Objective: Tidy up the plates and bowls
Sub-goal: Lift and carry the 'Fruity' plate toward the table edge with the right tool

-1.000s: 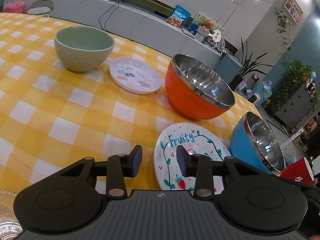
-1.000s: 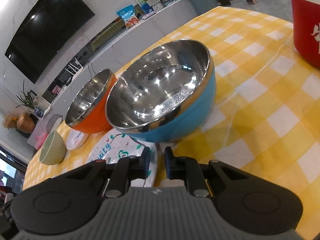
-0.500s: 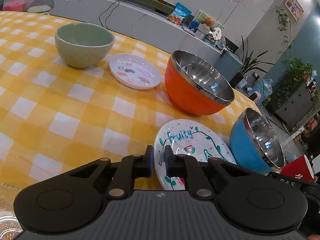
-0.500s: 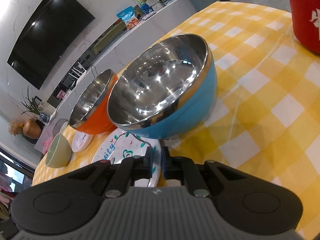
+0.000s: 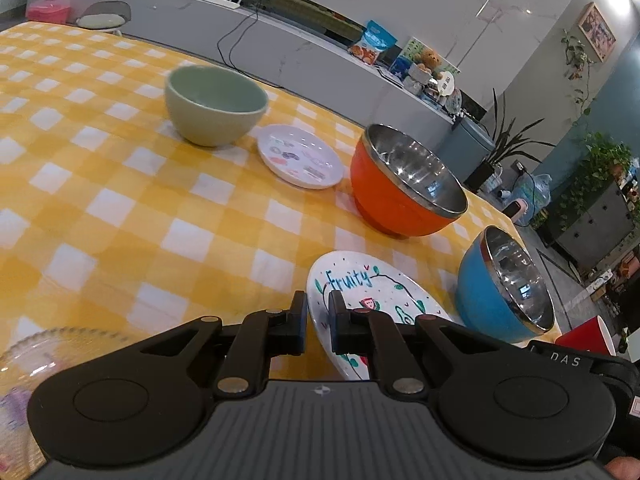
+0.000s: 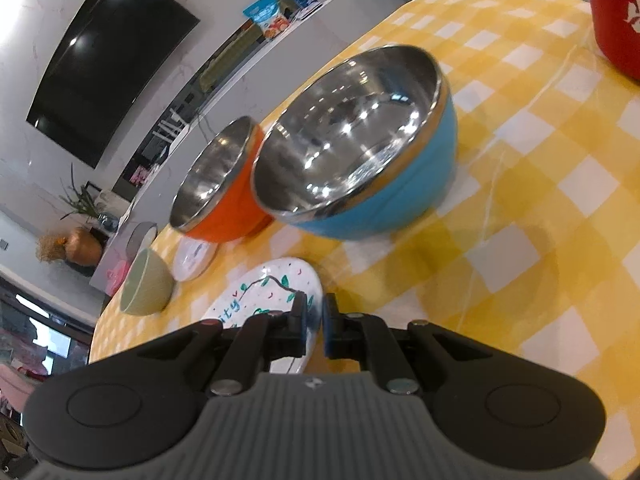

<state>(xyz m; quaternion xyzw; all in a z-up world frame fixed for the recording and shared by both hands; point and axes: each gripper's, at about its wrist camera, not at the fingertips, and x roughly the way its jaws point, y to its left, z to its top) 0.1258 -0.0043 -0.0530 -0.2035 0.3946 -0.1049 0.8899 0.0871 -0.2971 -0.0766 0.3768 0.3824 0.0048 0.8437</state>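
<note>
The white "Fruity" plate is tilted, its near edges off the yellow checked cloth. My left gripper is shut on its left rim. My right gripper is shut on its right rim, and the plate also shows in the right wrist view. Behind it stand an orange steel-lined bowl and a blue steel-lined bowl. Further left are a small white plate and a green ceramic bowl. The right wrist view also shows the blue bowl, the orange bowl and the green bowl.
A red cup stands at the right, also seen in the left wrist view. A clear glass plate lies at the near left. A grey counter runs behind the table's far edge.
My left gripper closed from open onto the Fruity plate's rim. My right gripper closed tighter on the other rim. Both views have risen, and the plate has lifted with them.
</note>
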